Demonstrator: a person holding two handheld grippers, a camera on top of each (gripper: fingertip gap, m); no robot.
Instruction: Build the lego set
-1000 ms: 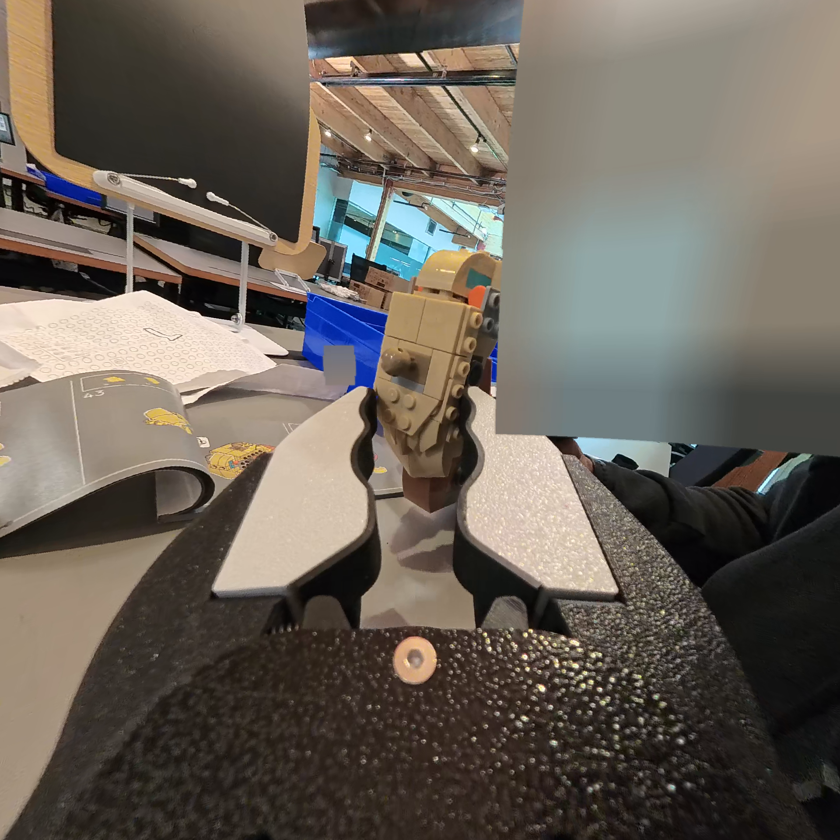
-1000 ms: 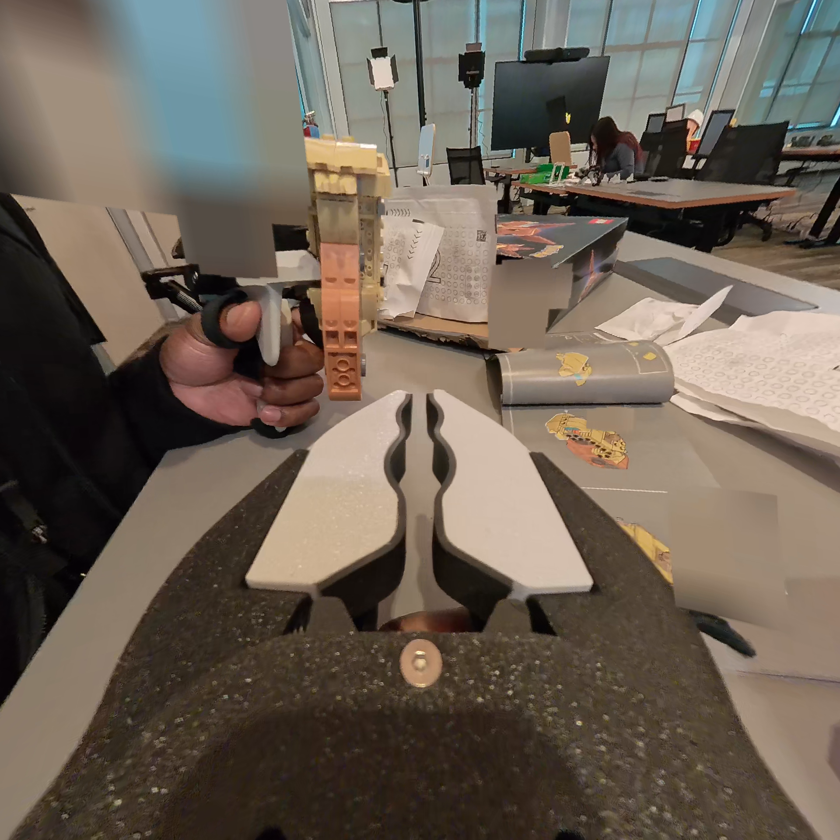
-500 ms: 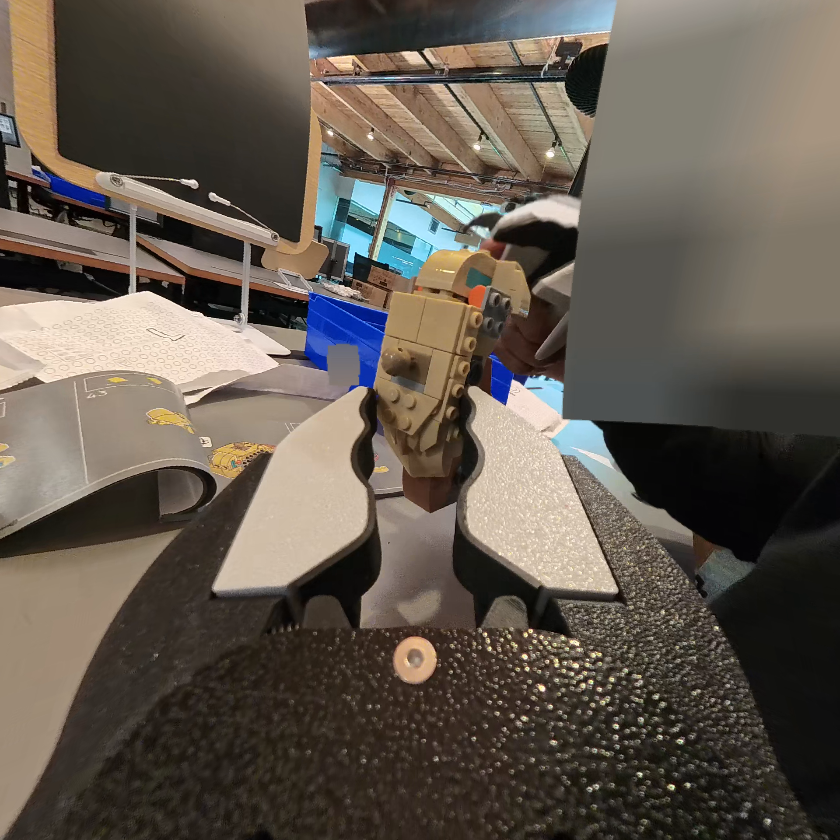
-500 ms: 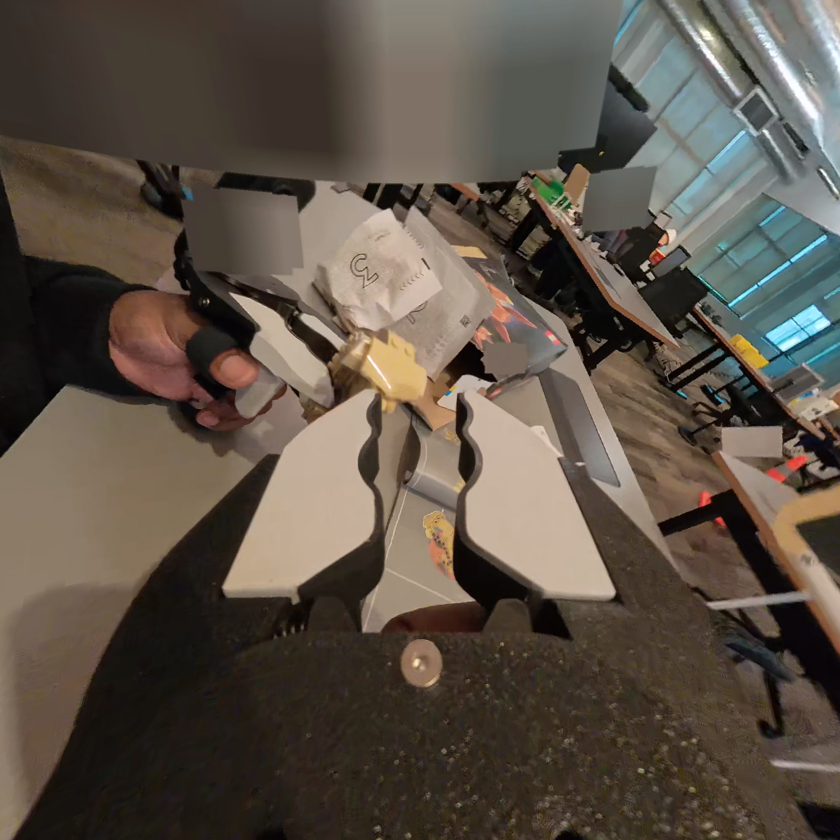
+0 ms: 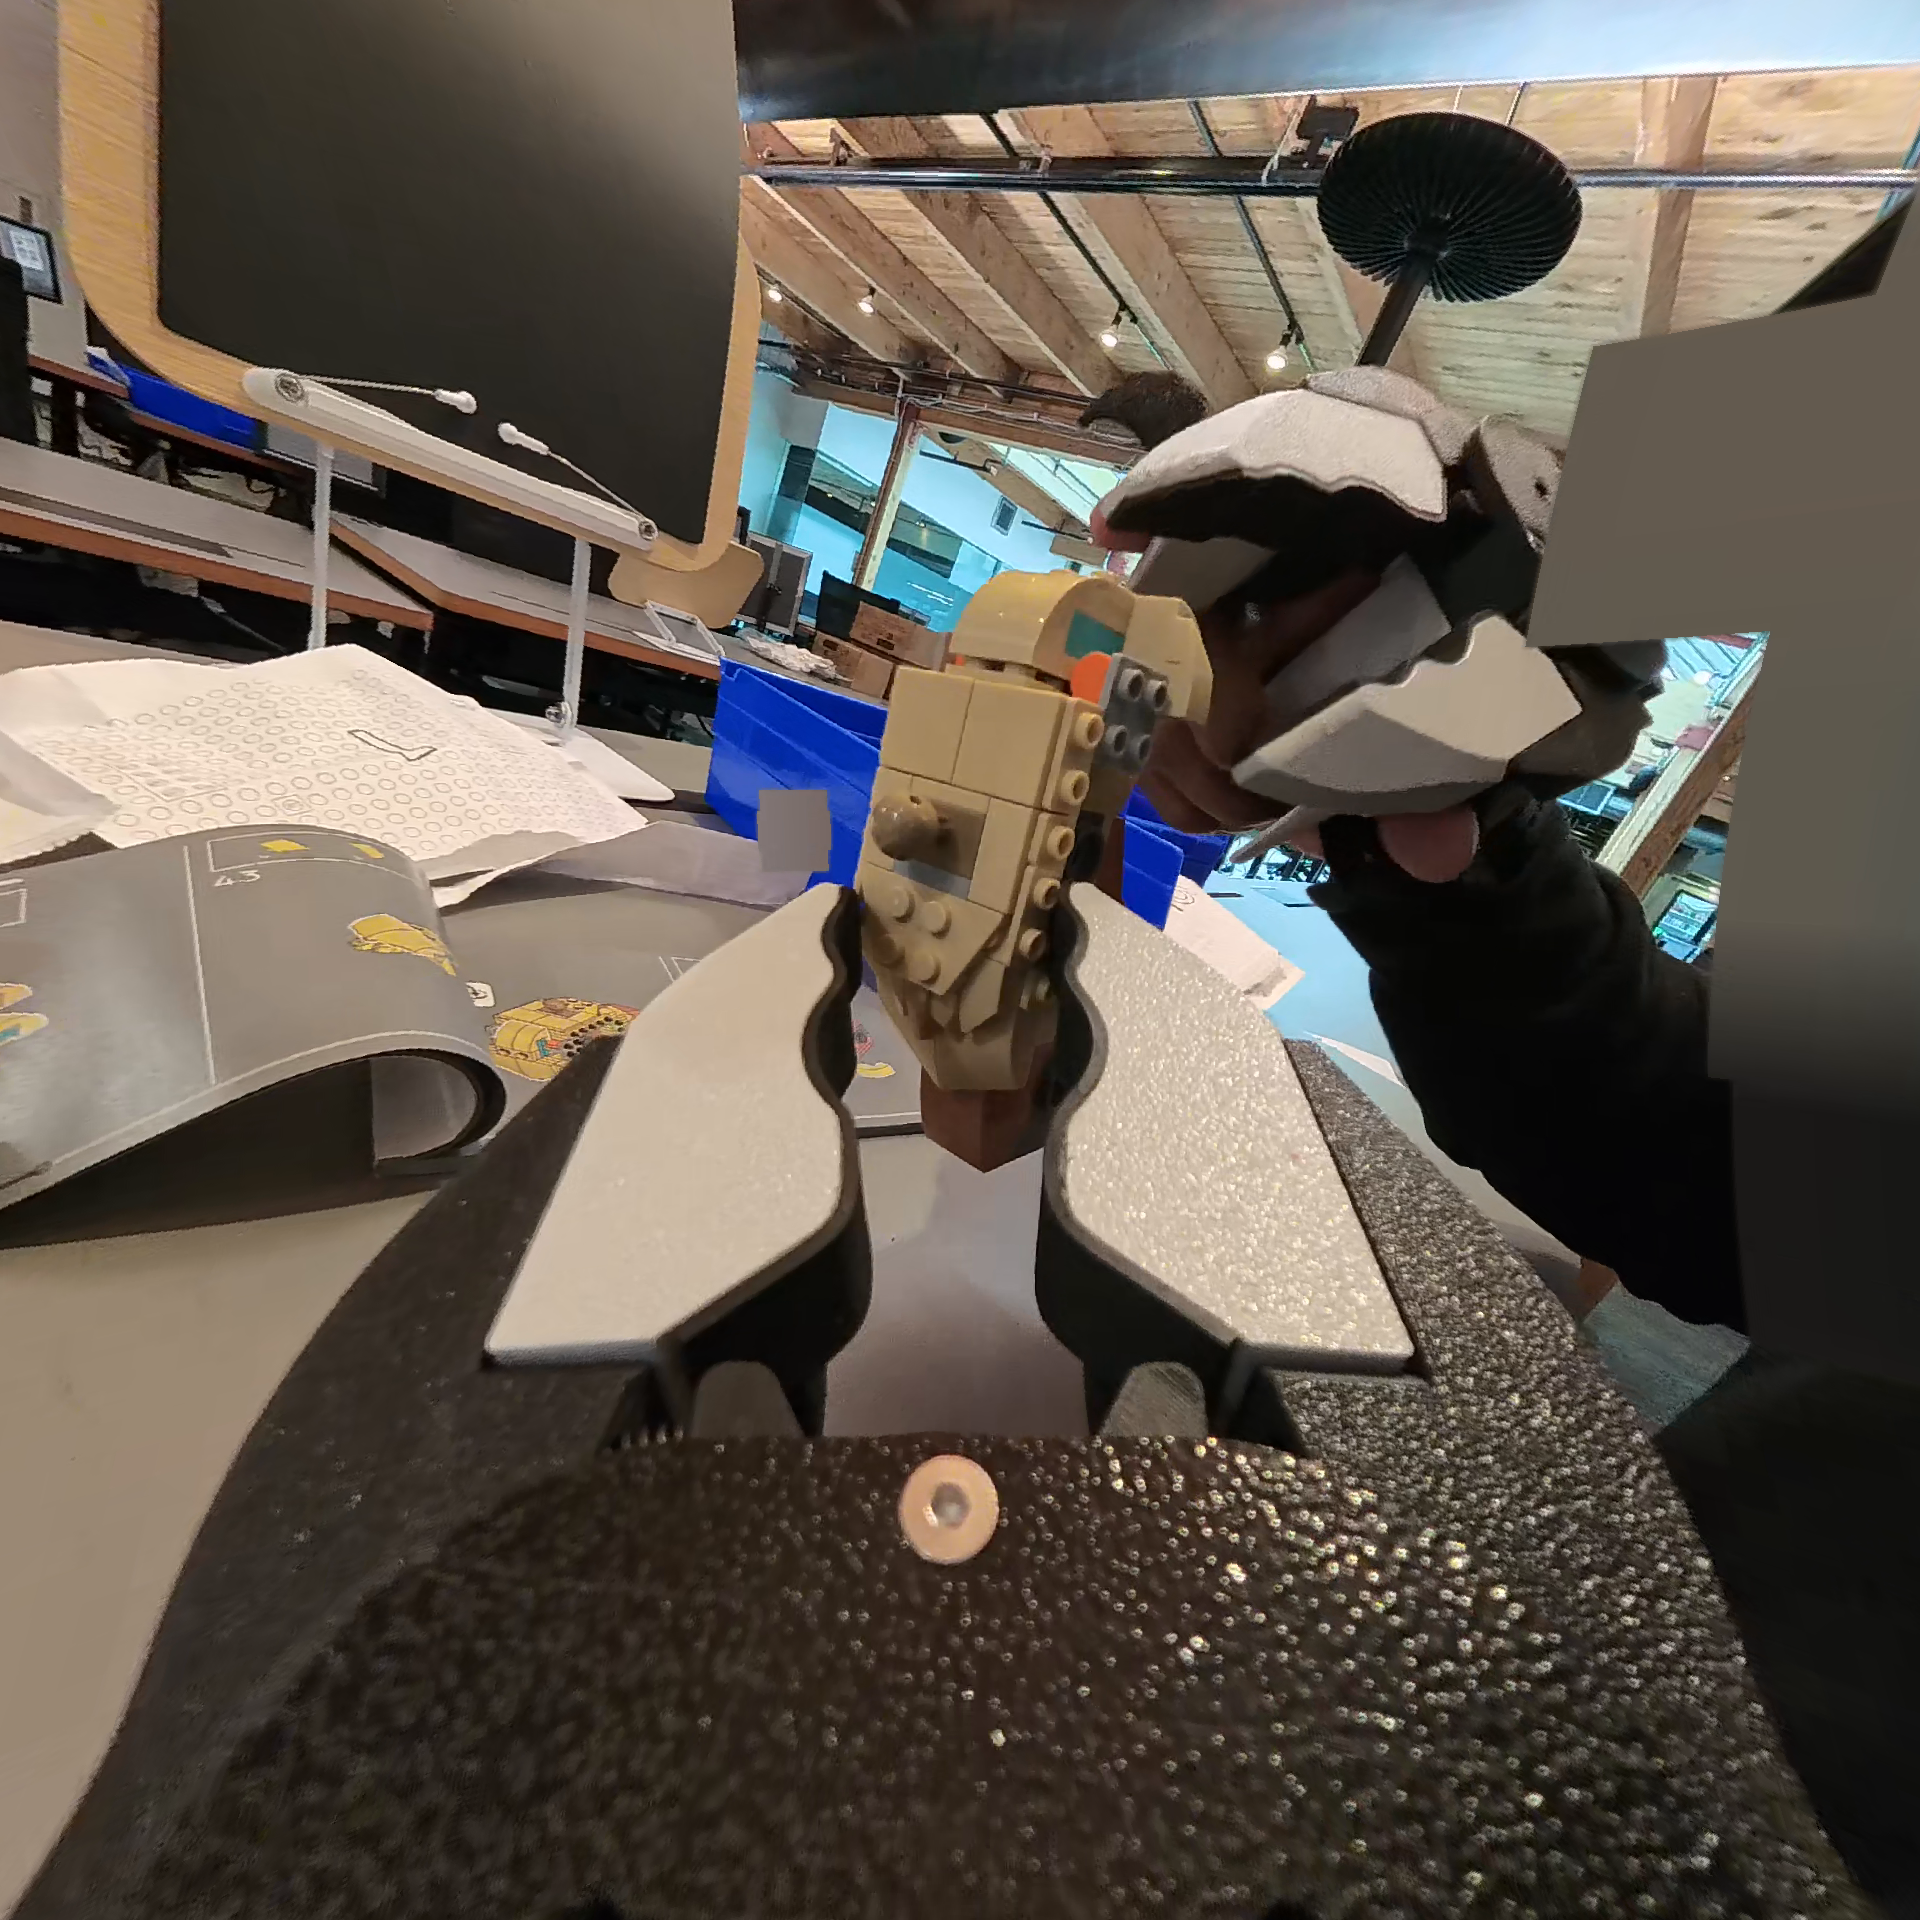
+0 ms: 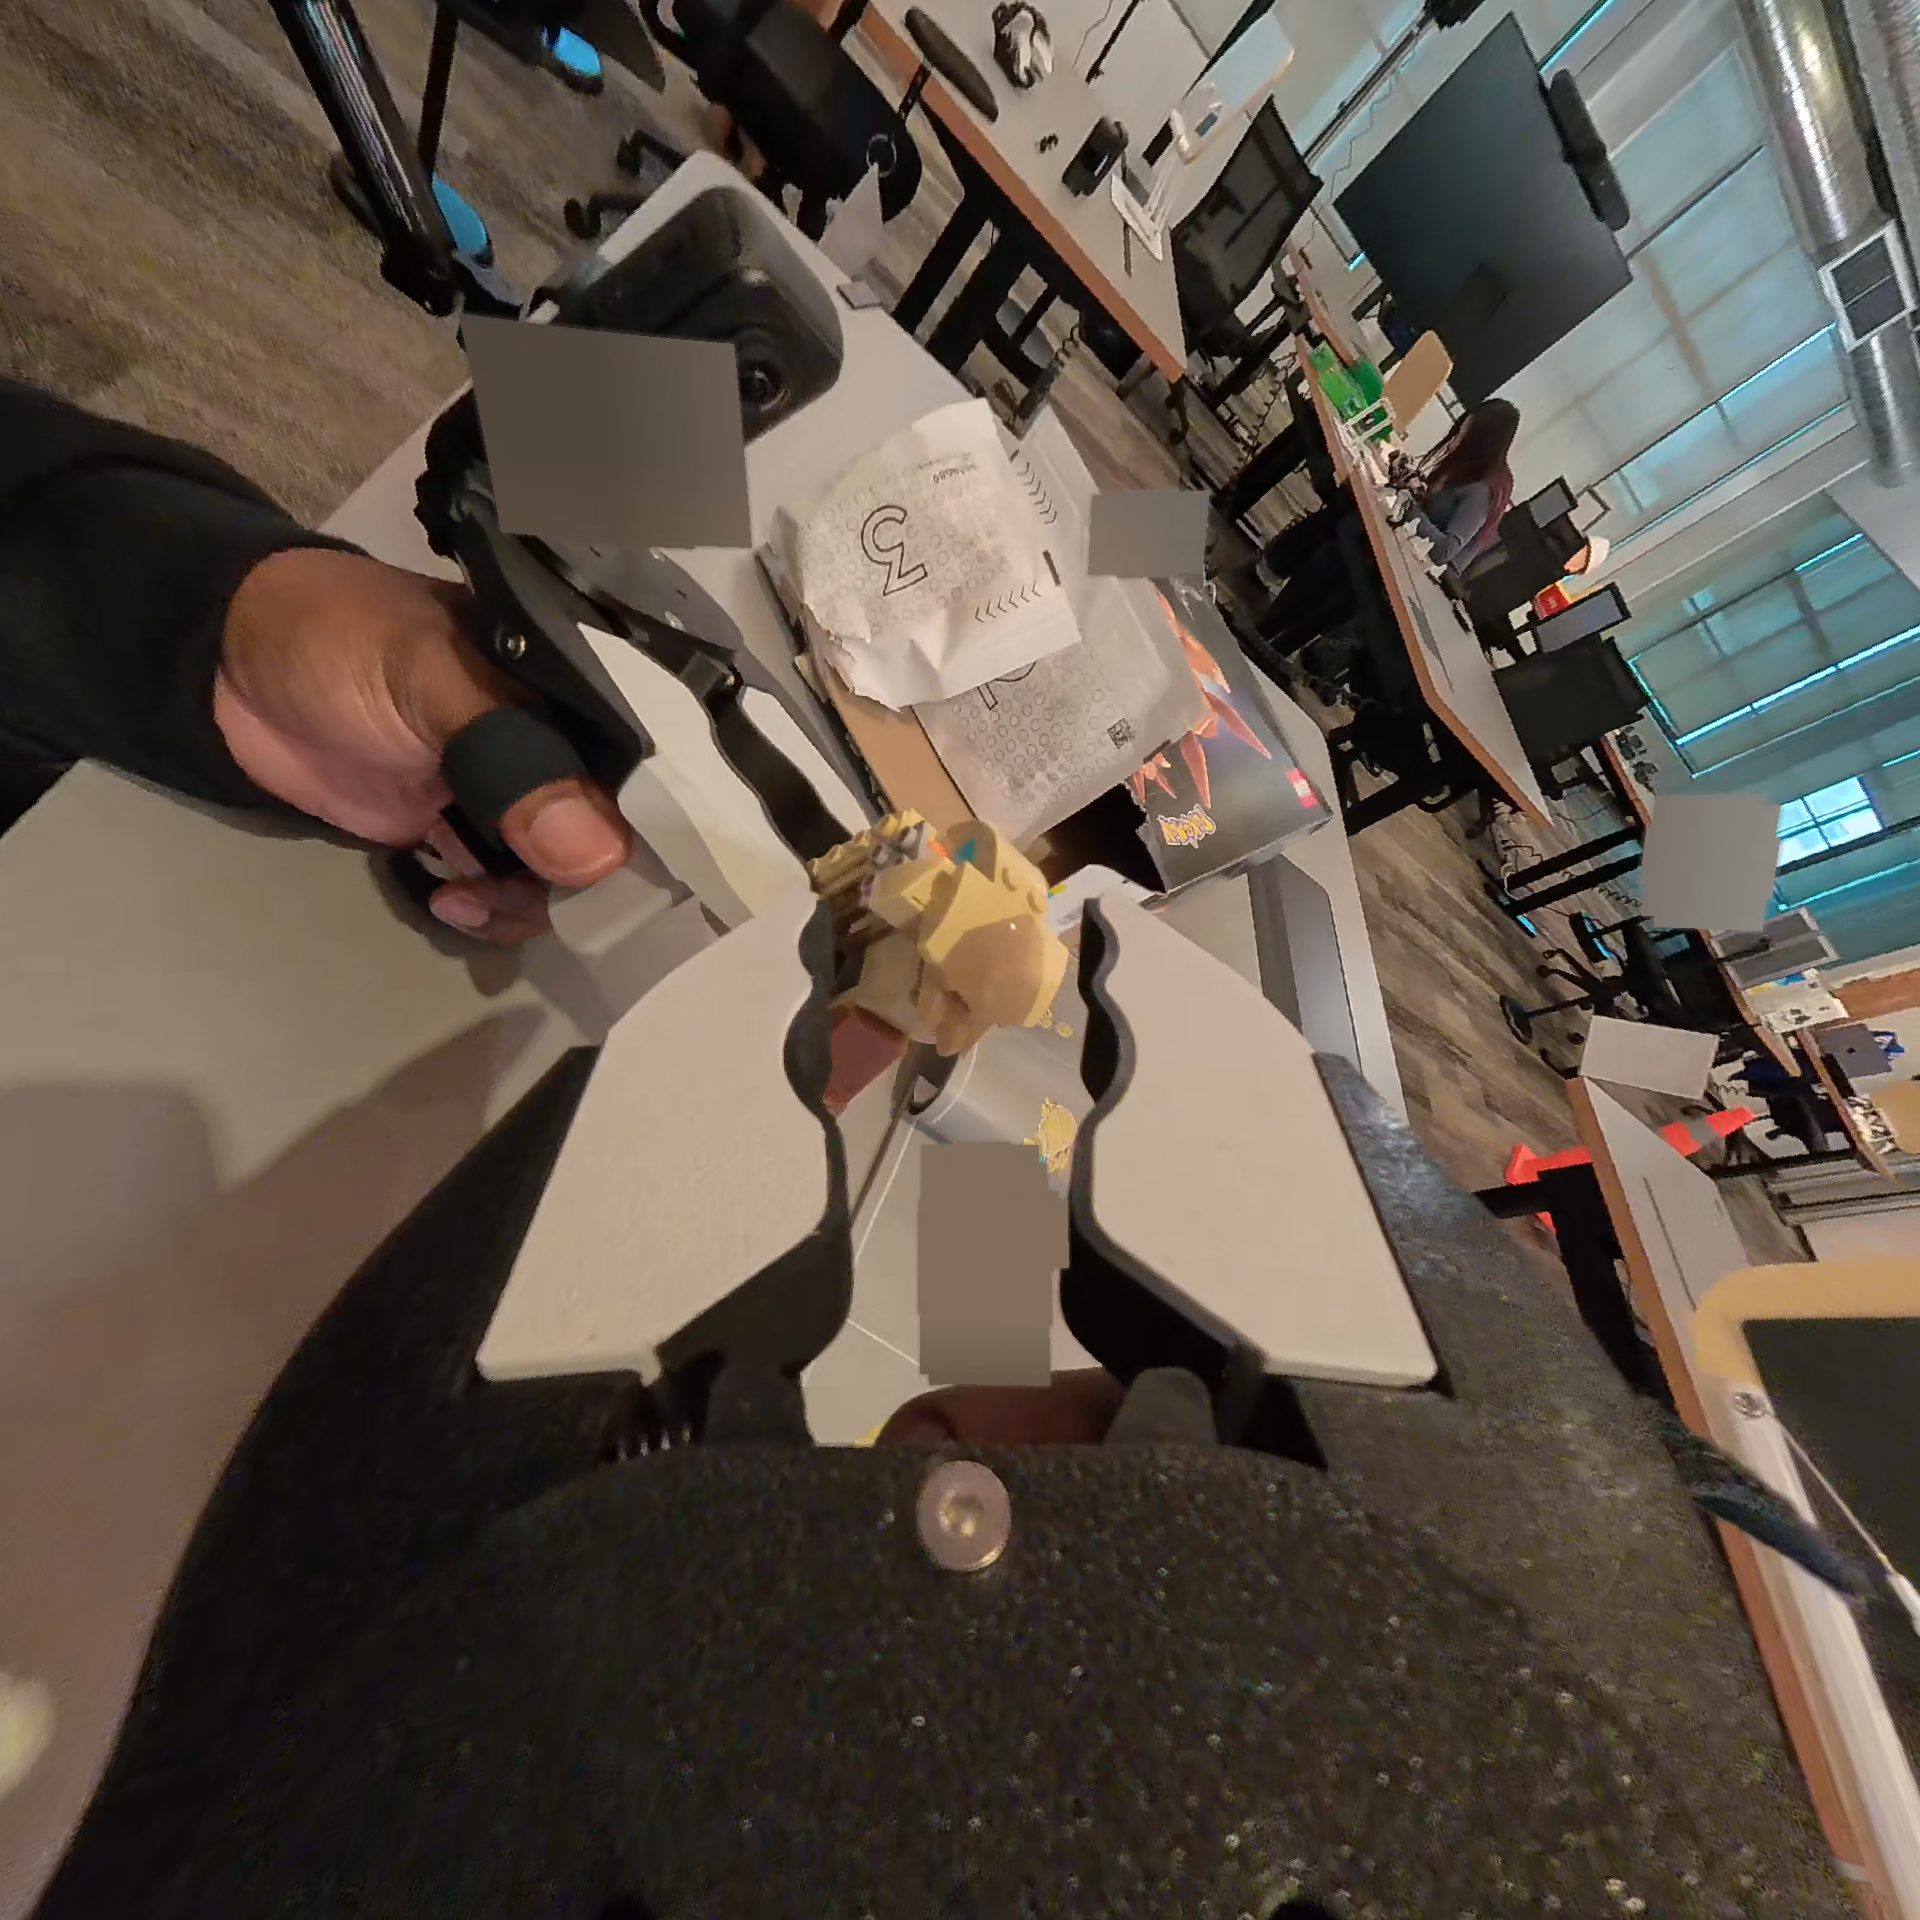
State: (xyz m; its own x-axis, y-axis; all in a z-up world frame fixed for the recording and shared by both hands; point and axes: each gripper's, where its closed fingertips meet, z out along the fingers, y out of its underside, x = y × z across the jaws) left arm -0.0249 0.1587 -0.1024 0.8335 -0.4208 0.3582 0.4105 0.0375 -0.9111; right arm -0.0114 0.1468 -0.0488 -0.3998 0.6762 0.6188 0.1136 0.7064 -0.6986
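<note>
Between the left tongs (image 5: 954, 997), a tan brick-built figure (image 5: 977, 831) stands upright, clamped at its lower body: both wavy black pads (image 5: 836, 997) press on its sides, and a dark brown block at its base pokes out below the grip, clear of the grey desk (image 5: 156, 1403). The figure has studs down its right flank, a round knob on its front, a rounded head with a teal and orange patch, and a small grey studded plate beside that head. Close by the head, the right tongs (image 5: 1330, 634) hang with their jaws spread apart and nothing clenched. From the right wrist view those tongs (image 6: 948, 971) straddle the figure's head (image 6: 966, 945); the left pad sits right against the figure, though whether it touches I cannot tell, while the right pad (image 6: 1101, 987) stands off with a visible gap, so the grip is released. A hand (image 6: 364, 727) in a dark sleeve holds the left tool's handle near the desk's near edge. Along the desk's left side, in the left wrist view, an open instruction booklet (image 5: 208, 987) curls at its page, with white perforated paper bags (image 5: 291, 748) behind it and a blue bin (image 5: 790, 727) toward the far edge. Farther along the desk in the right wrist view lie another white bag (image 6: 925, 551) and a dark printed box (image 6: 1226, 790).
</note>
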